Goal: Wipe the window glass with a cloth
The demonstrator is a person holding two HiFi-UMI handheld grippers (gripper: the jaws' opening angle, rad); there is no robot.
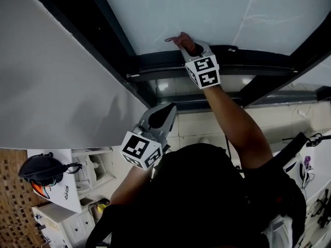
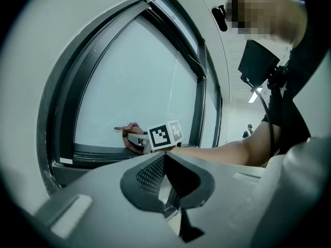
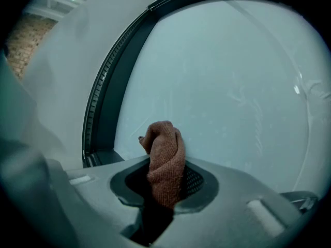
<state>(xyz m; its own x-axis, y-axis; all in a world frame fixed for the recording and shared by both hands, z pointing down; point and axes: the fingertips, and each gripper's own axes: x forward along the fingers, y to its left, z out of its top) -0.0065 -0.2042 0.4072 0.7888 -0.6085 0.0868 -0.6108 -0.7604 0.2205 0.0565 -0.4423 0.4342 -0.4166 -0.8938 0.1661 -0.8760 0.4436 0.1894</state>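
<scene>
Pinching the brown cloth (image 3: pixel 164 156) between its jaws, the right gripper (image 1: pixel 190 47) holds it against the window glass (image 1: pixel 207 9) just above the bottom frame (image 1: pixel 155 63). Bare pane spreads from 10 to 2 o'clock. The left gripper (image 1: pixel 166 111), jaws together and empty, hangs well back at 7 o'clock.

A coarse knitted weave is being shown by the rust-brown cloth (image 3: pixel 165 156), which is being pinched in the matt grey plastic right gripper (image 3: pixel 165 182). The pale window glass (image 3: pixel 232 87) is being seen smooth, faintly streaked; its dark window frame (image 3: pixel 106 102) is being seen matt.
</scene>
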